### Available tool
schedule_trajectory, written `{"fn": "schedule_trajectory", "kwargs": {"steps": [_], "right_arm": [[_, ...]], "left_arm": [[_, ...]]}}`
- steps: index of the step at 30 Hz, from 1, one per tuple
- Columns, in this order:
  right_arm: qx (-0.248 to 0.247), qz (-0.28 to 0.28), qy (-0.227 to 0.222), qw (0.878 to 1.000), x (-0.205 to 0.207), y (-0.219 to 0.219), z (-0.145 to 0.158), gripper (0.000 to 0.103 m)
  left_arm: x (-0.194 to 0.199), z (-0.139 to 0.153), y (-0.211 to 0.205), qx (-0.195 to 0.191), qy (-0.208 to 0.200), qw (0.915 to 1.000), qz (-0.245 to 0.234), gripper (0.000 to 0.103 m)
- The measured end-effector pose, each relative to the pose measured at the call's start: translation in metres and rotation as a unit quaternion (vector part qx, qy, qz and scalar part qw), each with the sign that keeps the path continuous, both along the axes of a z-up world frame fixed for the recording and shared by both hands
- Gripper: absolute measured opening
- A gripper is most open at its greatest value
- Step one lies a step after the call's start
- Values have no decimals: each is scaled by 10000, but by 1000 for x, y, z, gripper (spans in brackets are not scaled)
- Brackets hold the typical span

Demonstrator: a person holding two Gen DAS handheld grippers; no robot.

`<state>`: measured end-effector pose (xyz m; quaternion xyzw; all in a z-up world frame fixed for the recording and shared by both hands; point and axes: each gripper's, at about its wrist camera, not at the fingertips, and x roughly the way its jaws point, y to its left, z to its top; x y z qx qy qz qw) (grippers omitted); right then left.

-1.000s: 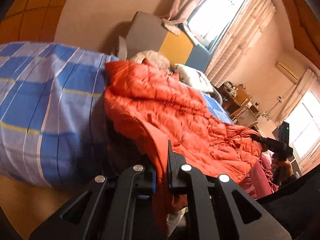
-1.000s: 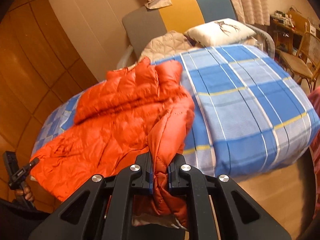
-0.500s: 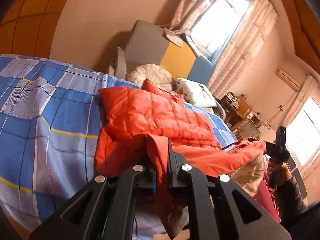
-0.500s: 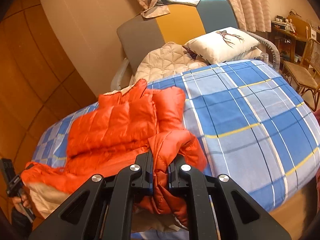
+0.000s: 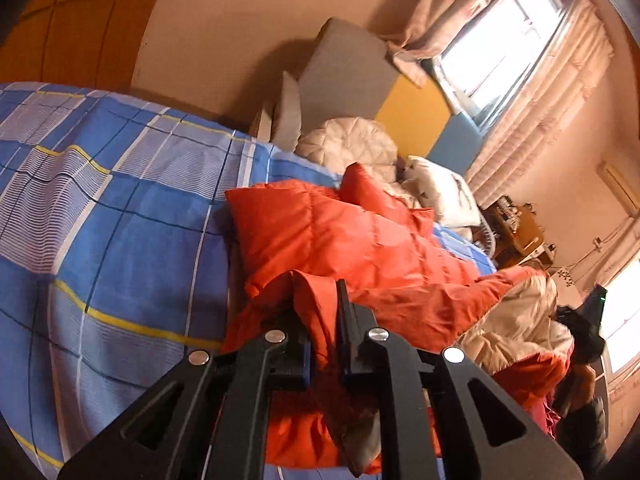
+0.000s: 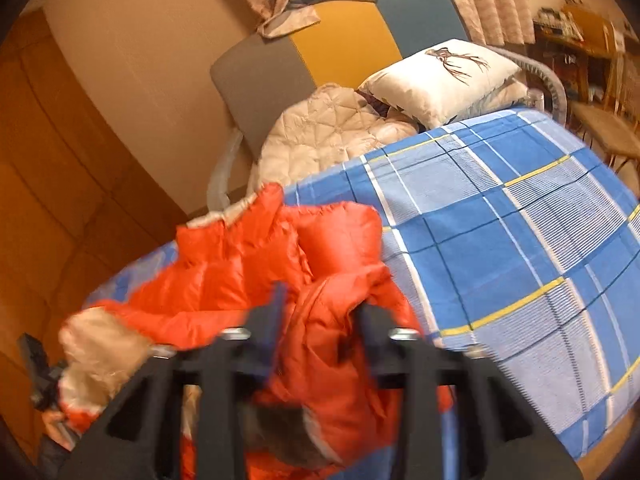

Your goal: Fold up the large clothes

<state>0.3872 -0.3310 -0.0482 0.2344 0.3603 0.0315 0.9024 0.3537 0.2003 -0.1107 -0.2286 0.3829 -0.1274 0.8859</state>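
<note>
An orange down jacket [image 5: 360, 240] lies on the blue plaid bed [image 5: 120, 240], its hem lifted over its body and the beige lining [image 5: 516, 320] showing. My left gripper [image 5: 322, 312] still pinches a fold of the hem, its jaws just starting to open. In the right wrist view the jacket [image 6: 240, 272] bunches between the fingers of my right gripper [image 6: 322, 308]. Those jaws are opening wide, and the fabric sits loose between them, not pressed. The right gripper [image 5: 584, 320] also shows at the far right of the left wrist view.
At the head of the bed [image 6: 500, 240] lie a beige quilt [image 6: 332, 132] and a white pillow [image 6: 448, 76], against a grey, yellow and blue headboard [image 6: 344, 44]. A wooden chair [image 6: 608, 128] and a cluttered desk [image 5: 516, 228] stand to the right.
Both grippers carried the jacket's hem forward over its body toward the collar. The right gripper's jaws have sprung apart, letting go of the fabric. The left still pinches its fold.
</note>
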Motion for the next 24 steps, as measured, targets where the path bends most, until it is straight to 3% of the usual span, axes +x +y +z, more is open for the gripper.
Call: {"fn": "schedule_trajectory", "kwargs": {"steps": [1,2,5,6,7,9,13,17,21,24], "right_arm": [[-9,-172,-119,9998,-2,-4,4,83],[62,-225,-201,9995,-2,-7,6,86],[237,-346,-255,9988,-7,-19,8,86],[239,-357,-273,9987,-11,-22,7,86],[213,-373,-233,9988,-16,-24,3,86],[205,-382,-140,9990,-24,-28,-7,86],[202,-334,194,9991,-41,-32,-42,86],[145,-216,472,9985,-47,-26,-72,86],[35,-181,612,9980,-38,-21,-88,85],[-59,-135,639,9978,-29,-18,-91,79]], "left_arm": [[4,-2,0,18,38,10000,28,14],[10,-4,0,-8,99,9999,55,17],[17,-3,2,-151,148,9997,154,45],[17,-2,4,-255,114,9995,165,63],[15,1,7,-325,22,9991,281,73],[7,7,16,-313,-184,9981,493,80],[-8,3,33,-446,-250,9970,573,82],[-30,-23,38,-601,-161,9976,306,82],[-51,-48,49,-1040,-36,9935,461,88],[-63,-53,58,-1210,-63,9906,637,92]]}}
